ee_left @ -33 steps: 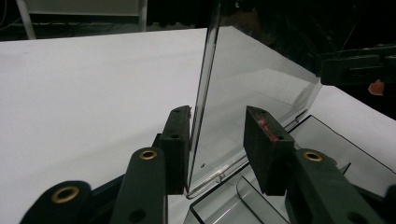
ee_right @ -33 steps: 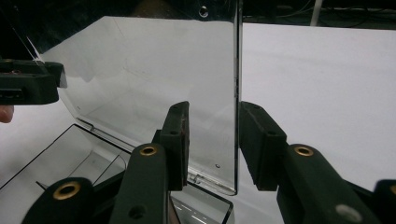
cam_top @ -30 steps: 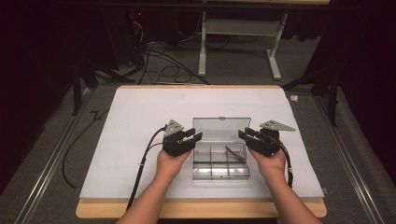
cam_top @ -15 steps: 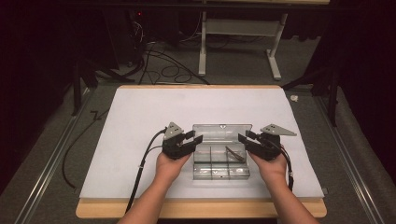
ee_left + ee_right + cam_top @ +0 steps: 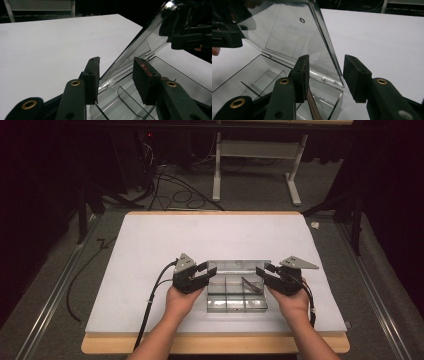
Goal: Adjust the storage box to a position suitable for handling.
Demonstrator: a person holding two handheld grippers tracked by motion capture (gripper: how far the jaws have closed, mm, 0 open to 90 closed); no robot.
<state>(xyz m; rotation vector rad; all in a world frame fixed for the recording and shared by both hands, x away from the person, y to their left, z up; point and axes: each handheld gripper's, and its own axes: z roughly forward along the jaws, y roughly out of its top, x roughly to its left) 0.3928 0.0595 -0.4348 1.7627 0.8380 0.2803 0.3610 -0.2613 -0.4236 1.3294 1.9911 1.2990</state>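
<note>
A clear plastic compartment box (image 5: 235, 302) sits on the white mat near the front edge. Its hinged lid (image 5: 237, 266) stands raised and tilted at the back. My left gripper (image 5: 207, 274) is at the lid's left end and my right gripper (image 5: 265, 272) at its right end. In the left gripper view the lid's edge (image 5: 140, 47) runs between the open jaws (image 5: 116, 67), no pad pressing on it. In the right gripper view the lid's corner (image 5: 287, 32) stands between the jaws (image 5: 325, 67), which have just been opening. A thin dark strip (image 5: 250, 284) lies in a right compartment.
The white mat (image 5: 150, 250) covers a wooden table (image 5: 215, 344). Each gripper's cable trails toward the front, the left one (image 5: 150, 305) across the mat. Behind the table are floor cables (image 5: 175, 185) and a white desk frame (image 5: 255, 150).
The lid has swung up from lying flat behind the box to standing tilted. Both hands stayed at the box's sides, shifting slightly toward the front.
</note>
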